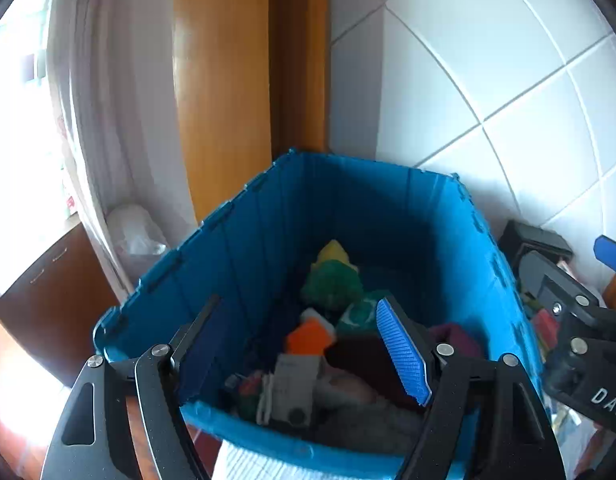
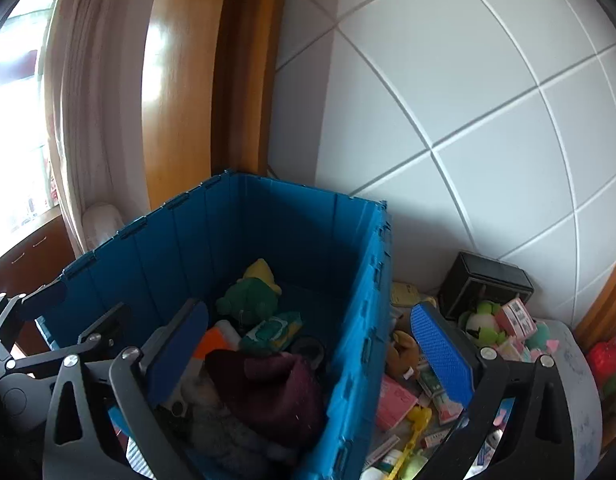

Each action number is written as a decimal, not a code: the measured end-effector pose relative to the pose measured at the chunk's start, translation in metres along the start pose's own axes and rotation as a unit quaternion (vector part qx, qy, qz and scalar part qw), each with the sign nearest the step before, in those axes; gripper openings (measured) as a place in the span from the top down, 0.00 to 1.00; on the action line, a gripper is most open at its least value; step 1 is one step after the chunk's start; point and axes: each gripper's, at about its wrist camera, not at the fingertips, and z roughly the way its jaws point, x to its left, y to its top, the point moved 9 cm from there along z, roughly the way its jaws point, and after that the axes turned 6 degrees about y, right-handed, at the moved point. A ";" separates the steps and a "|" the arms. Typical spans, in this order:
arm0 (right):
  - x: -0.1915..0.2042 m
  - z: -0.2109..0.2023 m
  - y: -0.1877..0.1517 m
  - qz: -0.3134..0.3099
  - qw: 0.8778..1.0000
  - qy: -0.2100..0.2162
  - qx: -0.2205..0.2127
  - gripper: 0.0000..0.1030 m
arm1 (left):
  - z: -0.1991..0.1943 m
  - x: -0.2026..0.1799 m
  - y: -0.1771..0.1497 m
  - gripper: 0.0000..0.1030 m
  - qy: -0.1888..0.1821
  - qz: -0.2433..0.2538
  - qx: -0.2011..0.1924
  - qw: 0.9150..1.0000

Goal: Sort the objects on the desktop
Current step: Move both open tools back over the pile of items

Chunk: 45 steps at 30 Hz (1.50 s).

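A blue folding crate (image 1: pixel 267 216) (image 2: pixel 291 216) stands against the tiled wall. It holds a green and yellow plush (image 1: pixel 334 276) (image 2: pixel 251 294), an orange item (image 1: pixel 308 336), a maroon cloth (image 2: pixel 275 388), a white box (image 1: pixel 295 384) and grey fabric. My left gripper (image 1: pixel 303 348) is open and empty above the crate's near rim. My right gripper (image 2: pixel 316 356) is open and empty, straddling the crate's right wall. Loose small items (image 2: pixel 408 400) lie on the desk to the right of the crate.
A black box (image 2: pixel 484 284) stands by the wall. Beside it lie a green plush (image 2: pixel 484 324), pink packets (image 2: pixel 396 404) and a brown plush (image 2: pixel 402 356). A red item (image 2: pixel 606 356) is at far right. A curtain (image 1: pixel 99 120) and wooden frame (image 1: pixel 223 80) stand behind the crate.
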 end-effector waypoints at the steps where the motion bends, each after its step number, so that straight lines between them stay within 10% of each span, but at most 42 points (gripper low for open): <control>1: -0.003 -0.005 -0.005 0.003 1.000 -0.002 0.000 0.00 | -0.004 -0.001 -0.003 0.25 -0.002 -0.002 -0.001 1.000; 15: -0.098 -0.092 -0.075 0.056 0.997 -0.042 -0.015 0.00 | -0.085 -0.085 -0.043 0.25 -0.038 0.019 -0.026 0.999; 29: -0.325 -0.208 -0.205 0.124 0.985 -0.116 0.009 0.00 | -0.166 -0.278 -0.145 0.22 -0.095 0.057 0.002 0.994; 45: -0.438 -0.153 -0.361 0.216 0.958 -0.128 0.141 0.00 | -0.101 -0.389 -0.275 0.22 -0.111 0.155 0.119 0.974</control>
